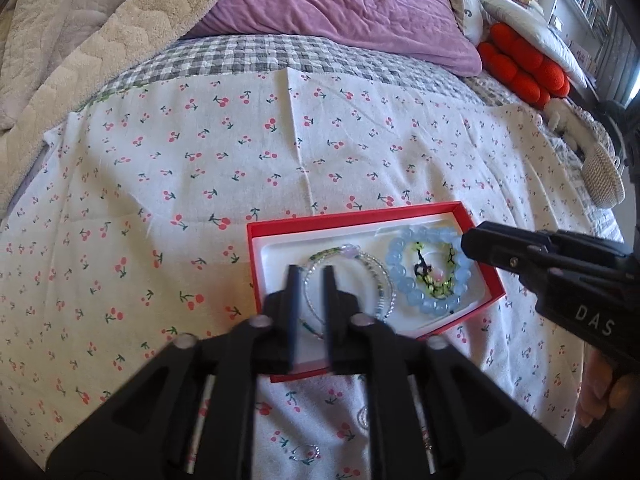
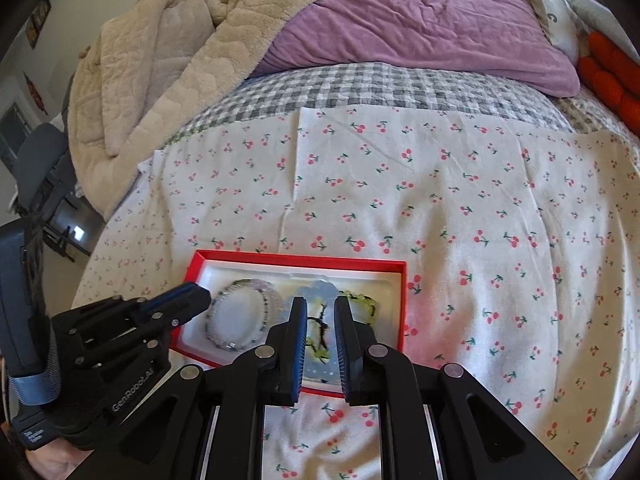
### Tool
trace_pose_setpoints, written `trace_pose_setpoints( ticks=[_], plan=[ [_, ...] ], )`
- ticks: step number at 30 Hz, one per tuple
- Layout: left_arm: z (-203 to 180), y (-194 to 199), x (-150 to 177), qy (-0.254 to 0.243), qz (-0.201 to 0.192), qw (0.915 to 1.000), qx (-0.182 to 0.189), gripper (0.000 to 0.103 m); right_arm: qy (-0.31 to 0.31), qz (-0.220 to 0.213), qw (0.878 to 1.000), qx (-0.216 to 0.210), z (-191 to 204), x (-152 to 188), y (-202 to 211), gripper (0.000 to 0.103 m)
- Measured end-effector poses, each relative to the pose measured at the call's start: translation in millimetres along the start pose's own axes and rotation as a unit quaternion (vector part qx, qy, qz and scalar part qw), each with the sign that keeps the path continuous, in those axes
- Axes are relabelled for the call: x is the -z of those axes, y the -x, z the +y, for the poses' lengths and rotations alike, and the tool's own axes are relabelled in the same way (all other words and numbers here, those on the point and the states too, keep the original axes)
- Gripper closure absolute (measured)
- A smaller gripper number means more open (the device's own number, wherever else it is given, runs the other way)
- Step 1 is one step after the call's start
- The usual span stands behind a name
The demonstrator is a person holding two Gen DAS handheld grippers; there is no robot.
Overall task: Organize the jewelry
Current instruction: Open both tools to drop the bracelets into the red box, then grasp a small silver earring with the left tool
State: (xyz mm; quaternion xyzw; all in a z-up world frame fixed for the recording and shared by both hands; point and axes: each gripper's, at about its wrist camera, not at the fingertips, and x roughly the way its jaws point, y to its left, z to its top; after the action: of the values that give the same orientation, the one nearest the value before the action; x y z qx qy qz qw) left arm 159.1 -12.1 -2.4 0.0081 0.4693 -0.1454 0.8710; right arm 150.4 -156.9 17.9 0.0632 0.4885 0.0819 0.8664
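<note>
A red box [image 1: 344,218] with a white liner lies on the cherry-print cloth; it also shows in the right wrist view [image 2: 402,304]. In it lie a clear beaded bracelet [image 1: 384,280] [image 2: 218,304], a light blue bead bracelet [image 1: 404,284] [image 2: 320,290] and a yellow-green bracelet with a black cord [image 1: 436,284] [image 2: 360,300]. My left gripper [image 1: 311,270] is open and empty over the clear bracelet. My right gripper [image 2: 320,304] is open and empty over the blue bracelet; it shows from the side in the left wrist view [image 1: 470,244].
A small silver ring [image 1: 304,454] and another small piece [image 1: 364,416] lie on the cloth in front of the box. A purple pillow [image 1: 344,4], beige blanket [image 2: 160,60] and red cushion [image 1: 520,64] lie at the far side of the bed.
</note>
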Motion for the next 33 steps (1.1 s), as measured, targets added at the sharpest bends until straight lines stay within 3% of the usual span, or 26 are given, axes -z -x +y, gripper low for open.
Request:
trace_pose_setpoints(
  ticks=[1, 6, 7, 8, 10, 17, 22, 33],
  plan=[
    [-1, 1, 0, -0.003, -0.001, 1.0, -0.001, 0.068, 0.002, 0.003, 1.0, 0.007, 0, 0, 0, 0.087],
    [-5, 14, 3, -0.015, -0.006, 0.9998, -0.009, 0.051, 0.003, 0.011, 1.0, 0.024, -5, 4, 6, 0.079],
    [-4, 17, 3, -0.014, -0.008, 0.9998, -0.011, 0.045, 0.002, 0.01, 1.0, 0.025, -6, 5, 8, 0.069],
    [-3, 20, 4, -0.013, -0.008, 0.9998, -0.012, 0.042, 0.001, 0.009, 1.0, 0.025, -7, 5, 10, 0.049],
    [0, 24, 6, -0.009, -0.003, 0.9999, -0.011, 0.036, 0.003, -0.005, 1.0, 0.028, -7, 8, 18, 0.039],
    [10, 40, 23, -0.01, 0.017, 0.9996, -0.02, 0.021, 0.024, -0.01, 0.999, 0.032, -4, 22, 40, 0.038],
    [14, 51, 36, -0.009, 0.026, 0.9994, -0.022, 0.015, 0.026, -0.006, 0.999, 0.027, -4, 34, 47, 0.028],
    [7, 48, 72, -0.016, 0.071, 0.9972, -0.017, 0.013, 0.056, 0.026, 0.997, 0.039, -3, 72, 52, 0.026]
  ],
)
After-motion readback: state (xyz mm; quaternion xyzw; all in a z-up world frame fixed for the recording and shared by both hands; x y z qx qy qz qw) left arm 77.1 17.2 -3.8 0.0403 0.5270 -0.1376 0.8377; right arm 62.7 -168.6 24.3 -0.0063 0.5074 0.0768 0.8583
